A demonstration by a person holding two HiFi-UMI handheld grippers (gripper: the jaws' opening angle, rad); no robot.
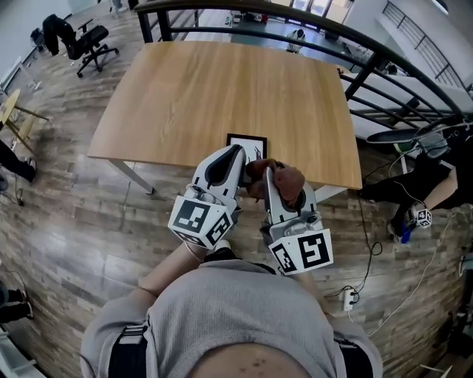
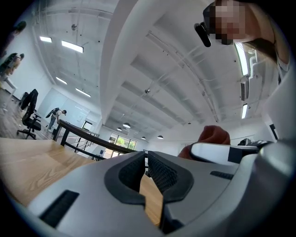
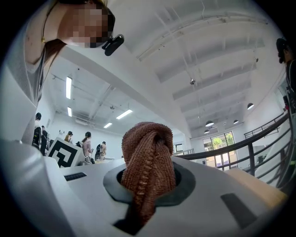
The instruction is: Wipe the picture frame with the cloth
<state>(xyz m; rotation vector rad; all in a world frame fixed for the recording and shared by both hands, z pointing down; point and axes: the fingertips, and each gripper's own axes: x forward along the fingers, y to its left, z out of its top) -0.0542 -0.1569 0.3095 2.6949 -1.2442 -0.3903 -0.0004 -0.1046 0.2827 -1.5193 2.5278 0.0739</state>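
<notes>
Only the head view takes in the whole wooden worktop point(image 1: 222, 96). It stands on a grey plank floor point(image 1: 66, 221) beside a black railing point(image 1: 310, 13), with a black office chair point(image 1: 85, 40) at the far left. That view alone also shows the picture frame point(image 1: 248, 142), black-edged with a white face. It lies flat at the worktop's near edge, its near part hidden behind the two grippers.

The gripper views look upward at a white ceiling point(image 2: 152, 55) with strip lights, and people point(image 3: 88, 144) stand far off.

The left gripper point(image 1: 238, 151) has its jaws pressed together with nothing between them. The right gripper point(image 1: 272, 174), just beside it, is clamped on the brown knitted cloth point(image 3: 148, 157), which bunches up out of its jaws. Whether either gripper touches the frame cannot be told.
</notes>
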